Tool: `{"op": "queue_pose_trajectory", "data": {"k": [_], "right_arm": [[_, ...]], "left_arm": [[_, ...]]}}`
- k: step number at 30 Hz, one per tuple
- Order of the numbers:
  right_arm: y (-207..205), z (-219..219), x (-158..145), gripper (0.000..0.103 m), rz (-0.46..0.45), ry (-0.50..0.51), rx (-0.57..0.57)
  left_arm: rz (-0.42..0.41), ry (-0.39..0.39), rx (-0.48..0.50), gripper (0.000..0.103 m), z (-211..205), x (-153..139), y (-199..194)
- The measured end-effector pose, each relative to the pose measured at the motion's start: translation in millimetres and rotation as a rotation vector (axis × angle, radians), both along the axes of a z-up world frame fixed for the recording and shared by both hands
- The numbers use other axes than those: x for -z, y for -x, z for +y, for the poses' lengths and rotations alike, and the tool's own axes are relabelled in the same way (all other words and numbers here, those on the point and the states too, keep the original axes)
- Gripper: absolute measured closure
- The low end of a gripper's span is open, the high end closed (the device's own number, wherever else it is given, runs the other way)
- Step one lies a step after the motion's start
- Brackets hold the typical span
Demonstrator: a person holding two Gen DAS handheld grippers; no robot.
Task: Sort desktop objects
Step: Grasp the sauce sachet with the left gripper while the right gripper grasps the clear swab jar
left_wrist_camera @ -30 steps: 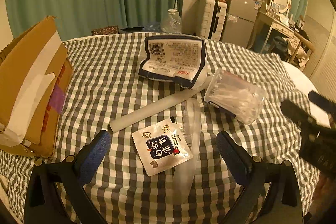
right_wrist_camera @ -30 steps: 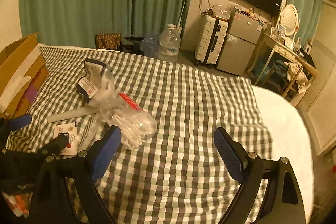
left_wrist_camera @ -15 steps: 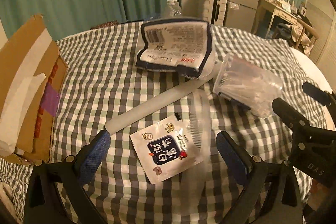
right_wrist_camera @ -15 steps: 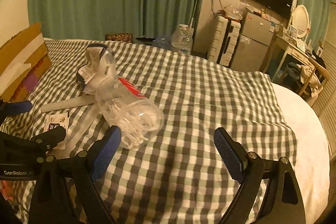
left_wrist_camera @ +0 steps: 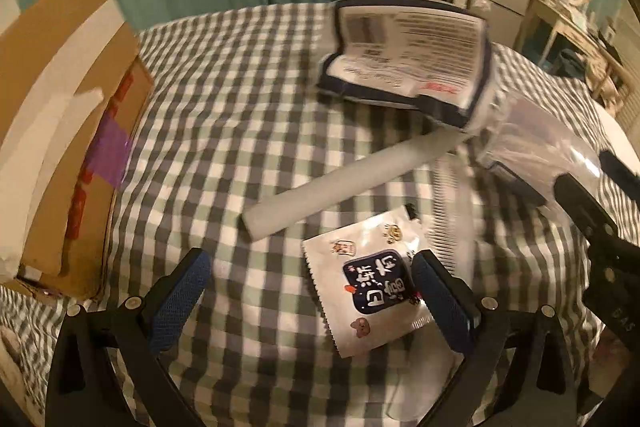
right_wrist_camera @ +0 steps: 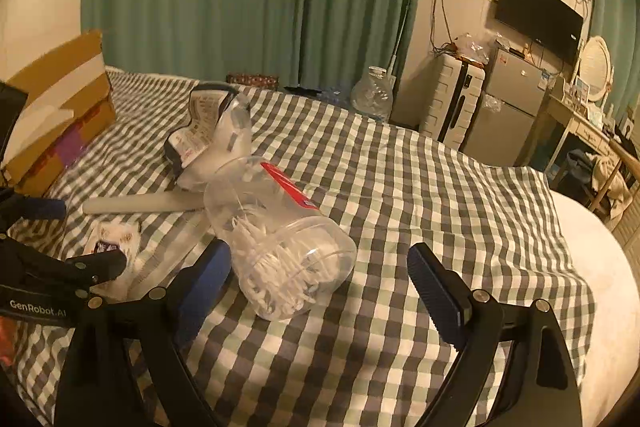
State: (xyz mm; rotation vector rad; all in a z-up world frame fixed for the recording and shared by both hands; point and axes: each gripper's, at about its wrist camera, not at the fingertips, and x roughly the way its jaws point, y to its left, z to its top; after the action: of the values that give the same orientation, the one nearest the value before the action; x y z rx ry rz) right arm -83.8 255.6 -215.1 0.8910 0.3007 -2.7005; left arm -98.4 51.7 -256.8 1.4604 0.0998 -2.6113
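Checked cloth (left_wrist_camera: 224,131) over a bed, soft and wrinkled, grey-white squares.

Left gripper (left_wrist_camera: 306,301) spread wide, nothing pinched; blue textured pads. Flat glossy sachet (left_wrist_camera: 370,277), white with dark label and serrated edge, lying on the cloth just ahead of the fingers, its right edge hidden behind the pad at 4 o'clock.

White matte tube (left_wrist_camera: 348,183), long cylinder, running diagonally toward 1 o'clock; far end tucked under the crumpled printed pouch (left_wrist_camera: 404,55), white with navy border. Print blurred, unreadable.

Clear comb-like strip (left_wrist_camera: 450,211) just right of the sachet, translucent, hard to make out; lower end cut off by the gripper.

Right gripper (right_wrist_camera: 316,287) spread wide, empty. Clear plastic jar (right_wrist_camera: 280,239) on its side at 12 o'clock, round, red label, full of thin white sticks; left pad close beside it, contact unclear.

Cardboard box (left_wrist_camera: 60,131) at 9 o'clock, white and purple tape, cropped at frame edge.
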Motion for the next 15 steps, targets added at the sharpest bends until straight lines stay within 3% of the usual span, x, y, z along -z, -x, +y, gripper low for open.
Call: {"op": "queue_pose_trajectory", "data": {"k": [3,7,13,15], "right_arm": [[4.4,3.5,1.8,0.011,-0.014,0.033,-0.014],[12.0,0.8,5.3,0.010,-0.044,0.043,-0.049],[25.2,-17.1,15.3,0.010,-0.088,0.026,-0.107],[23.9,-18.0,20.3,0.016,-0.106,0.032,-0.126]], "left_arm": [[-0.017,-0.060,-0.036,0.000,-9.4,4.3,0.3],[-0.012,-0.077,-0.019,0.000,-5.0,3.7,-1.5],[0.034,0.016,0.083,0.000,14.5,-0.9,-2.0],[0.048,0.032,0.097,0.000,14.8,-0.6,-1.7]]}}
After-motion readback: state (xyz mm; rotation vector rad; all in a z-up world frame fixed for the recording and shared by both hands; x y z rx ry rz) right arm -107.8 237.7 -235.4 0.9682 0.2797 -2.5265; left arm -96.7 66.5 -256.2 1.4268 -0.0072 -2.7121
